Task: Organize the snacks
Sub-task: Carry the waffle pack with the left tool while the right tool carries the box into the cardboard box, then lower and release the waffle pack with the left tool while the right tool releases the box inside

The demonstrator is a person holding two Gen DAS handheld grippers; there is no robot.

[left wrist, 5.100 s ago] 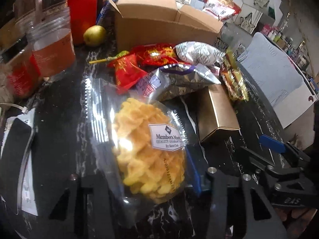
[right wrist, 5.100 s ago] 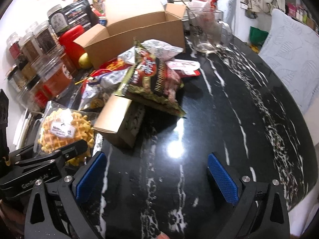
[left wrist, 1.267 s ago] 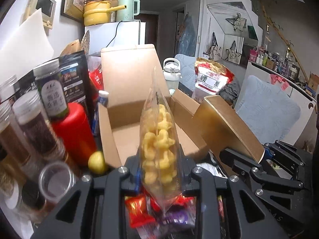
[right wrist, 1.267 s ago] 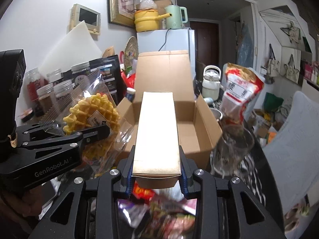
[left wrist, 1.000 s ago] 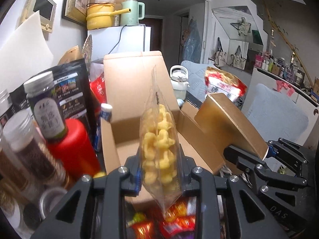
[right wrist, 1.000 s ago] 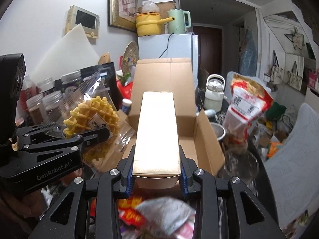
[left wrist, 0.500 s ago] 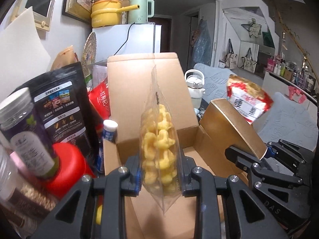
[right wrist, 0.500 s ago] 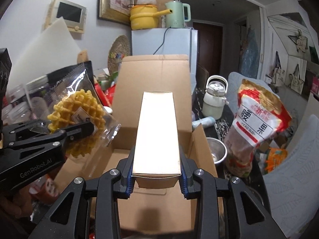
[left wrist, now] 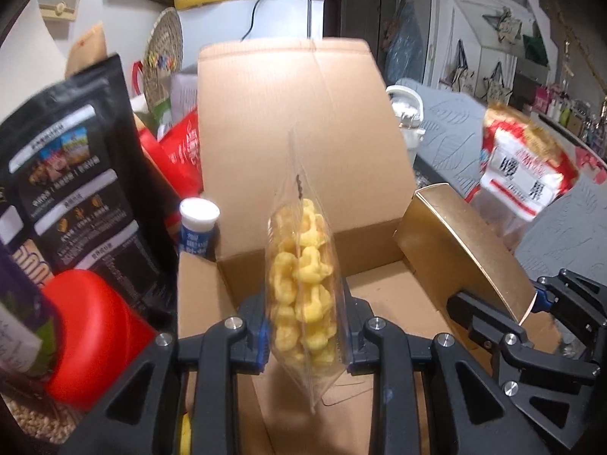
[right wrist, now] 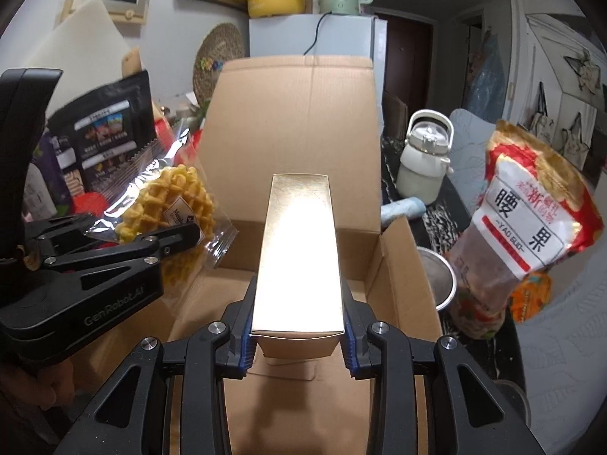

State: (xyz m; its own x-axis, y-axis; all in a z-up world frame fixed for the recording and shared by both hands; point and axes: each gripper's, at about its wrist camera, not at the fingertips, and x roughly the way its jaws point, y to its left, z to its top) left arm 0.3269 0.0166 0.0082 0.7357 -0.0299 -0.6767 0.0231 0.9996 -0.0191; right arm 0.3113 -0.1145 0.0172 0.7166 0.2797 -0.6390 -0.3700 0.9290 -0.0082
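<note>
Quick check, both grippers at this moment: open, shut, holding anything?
Left gripper: shut on the waffle bag, above the open cardboard box.
Right gripper: shut on the gold box, above the same cardboard box.

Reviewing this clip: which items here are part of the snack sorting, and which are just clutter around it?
In the job:
left gripper shut on the waffle bag
right gripper shut on the gold box
open cardboard box, both above it

Just lying about:
black pouch
red jar
cashew bag
white jug
</note>
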